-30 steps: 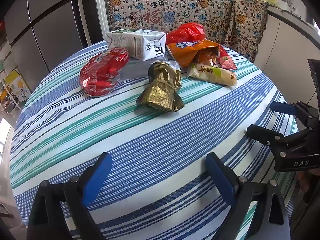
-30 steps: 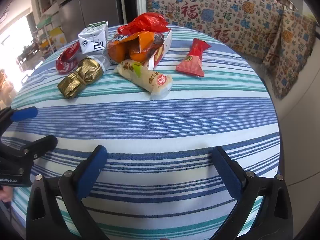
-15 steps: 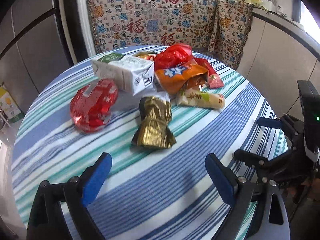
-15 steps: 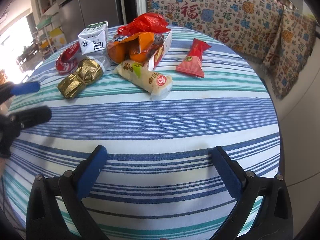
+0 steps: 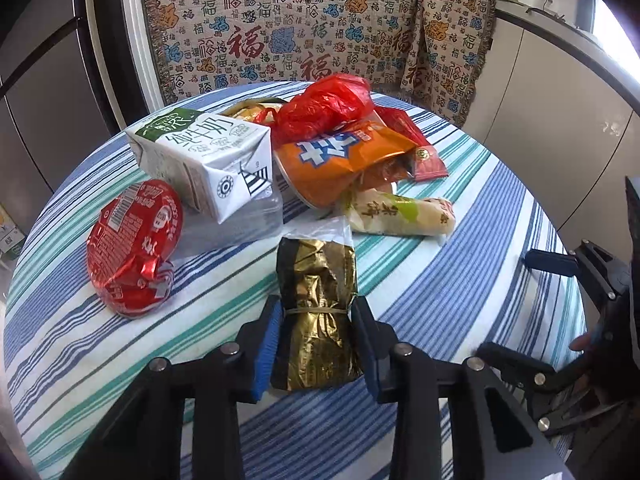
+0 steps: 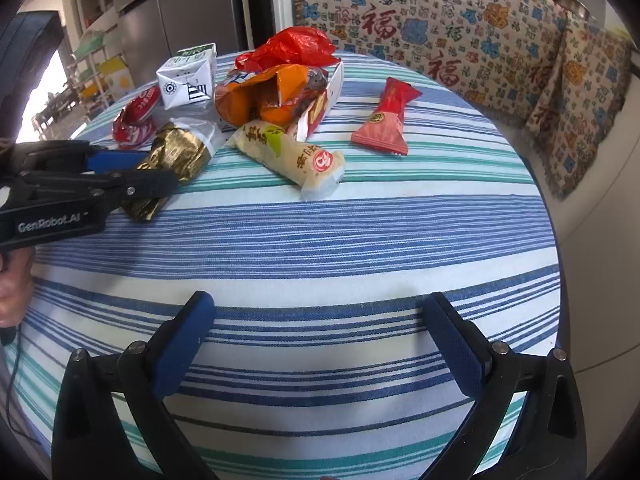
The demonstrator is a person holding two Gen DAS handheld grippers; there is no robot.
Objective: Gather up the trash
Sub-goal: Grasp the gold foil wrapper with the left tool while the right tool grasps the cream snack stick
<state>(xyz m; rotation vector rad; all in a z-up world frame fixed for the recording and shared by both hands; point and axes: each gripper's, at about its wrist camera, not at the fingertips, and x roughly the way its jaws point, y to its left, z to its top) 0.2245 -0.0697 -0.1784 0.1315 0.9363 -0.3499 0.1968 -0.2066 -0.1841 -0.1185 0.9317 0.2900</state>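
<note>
A crumpled gold foil wrapper [image 5: 318, 304] lies on the striped round table [image 5: 460, 280]. My left gripper [image 5: 316, 332] has closed on its two sides; in the right wrist view the left gripper [image 6: 132, 176] clamps the gold wrapper [image 6: 176, 152]. Behind it lie a red foil lid [image 5: 134, 246], a white milk carton [image 5: 208, 162], an orange snack bag [image 5: 340, 160], a red plastic bag [image 5: 324, 106] and a pale rice-cake pack [image 5: 400, 214]. A red candy wrapper [image 6: 386, 118] lies apart. My right gripper [image 6: 320, 340] is open and empty over the near table edge.
A patterned cloth [image 5: 320, 28] covers the bench behind the table. A refrigerator [image 6: 176, 12] stands at the back left. White cabinets [image 5: 560, 92] run along the right. A clear plastic sheet [image 5: 236, 226] lies under the milk carton.
My left gripper moved forward to the gold wrapper and closed from wide open onto it. The right gripper stayed in place, open.
</note>
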